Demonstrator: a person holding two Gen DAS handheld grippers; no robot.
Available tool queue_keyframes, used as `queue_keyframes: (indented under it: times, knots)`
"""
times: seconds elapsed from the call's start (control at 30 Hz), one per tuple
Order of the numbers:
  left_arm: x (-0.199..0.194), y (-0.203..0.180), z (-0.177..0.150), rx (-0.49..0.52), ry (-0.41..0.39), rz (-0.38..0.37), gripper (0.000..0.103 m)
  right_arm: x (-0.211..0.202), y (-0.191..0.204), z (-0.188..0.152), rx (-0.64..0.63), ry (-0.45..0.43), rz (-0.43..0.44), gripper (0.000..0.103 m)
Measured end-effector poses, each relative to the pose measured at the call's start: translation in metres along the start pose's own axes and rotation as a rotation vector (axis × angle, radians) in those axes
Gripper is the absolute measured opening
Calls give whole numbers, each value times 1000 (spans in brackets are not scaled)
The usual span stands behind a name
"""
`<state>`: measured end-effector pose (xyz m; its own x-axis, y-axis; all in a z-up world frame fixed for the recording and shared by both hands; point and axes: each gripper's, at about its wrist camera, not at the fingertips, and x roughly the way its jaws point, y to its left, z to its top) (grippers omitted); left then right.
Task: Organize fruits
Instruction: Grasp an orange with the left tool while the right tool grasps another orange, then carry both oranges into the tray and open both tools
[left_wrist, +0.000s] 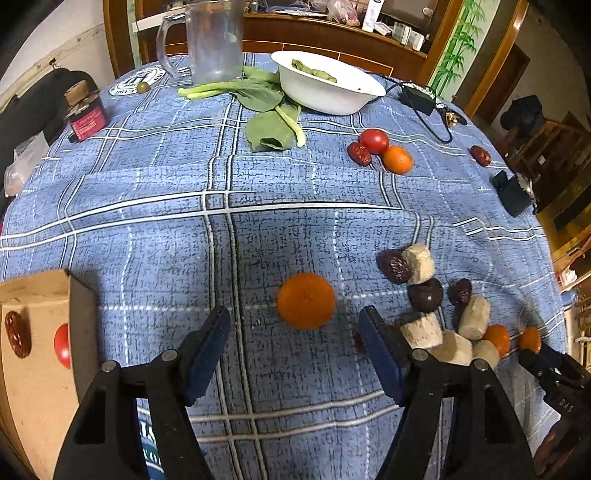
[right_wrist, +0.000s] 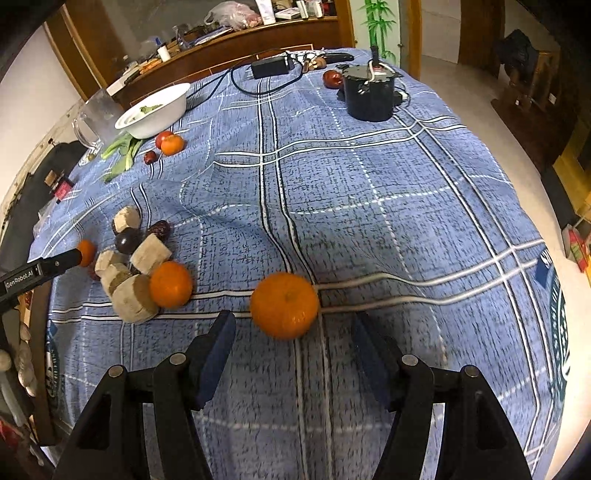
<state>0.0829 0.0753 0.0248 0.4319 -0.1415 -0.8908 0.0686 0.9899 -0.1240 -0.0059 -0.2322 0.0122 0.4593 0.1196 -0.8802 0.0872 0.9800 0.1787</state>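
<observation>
In the left wrist view a mandarin lies on the blue checked cloth just ahead of my open left gripper. A cardboard box at the left holds a red date and a tomato. In the right wrist view another mandarin lies just ahead of my open right gripper. A pile of beige chunks, dark dates, a dark plum and a mandarin lies to its left. The left gripper's tip shows there too.
A white bowl, leafy greens, a clear jug and a small jar stand at the back. A tomato, date and mandarin lie mid-right. A black pot and a charger with cable are at the far side.
</observation>
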Motion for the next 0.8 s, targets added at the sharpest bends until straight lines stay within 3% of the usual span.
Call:
queue_keyframes:
  times: [0.17, 0.2, 0.27, 0.3, 0.37, 0.8]
  knots:
    - [12, -4, 4, 32, 10, 35, 67, 5, 7, 3, -35, -10, -24, 67]
    - [14, -5, 4, 35, 16, 37, 64, 5, 8, 3, -42, -14, -34, 65]
    - [16, -8, 1, 49, 16, 60, 50, 5, 10, 3, -50, -23, -59, 45]
    - [16, -10, 0, 60, 14, 70, 48, 4, 9, 3, -46, -28, -55, 41]
    - [14, -14, -1, 77, 11, 62, 31, 3, 9, 3, -38, -30, -55, 38]
    - [-42, -8, -18, -2, -51, -31, 31, -22, 11, -16, 13, -41, -15, 38]
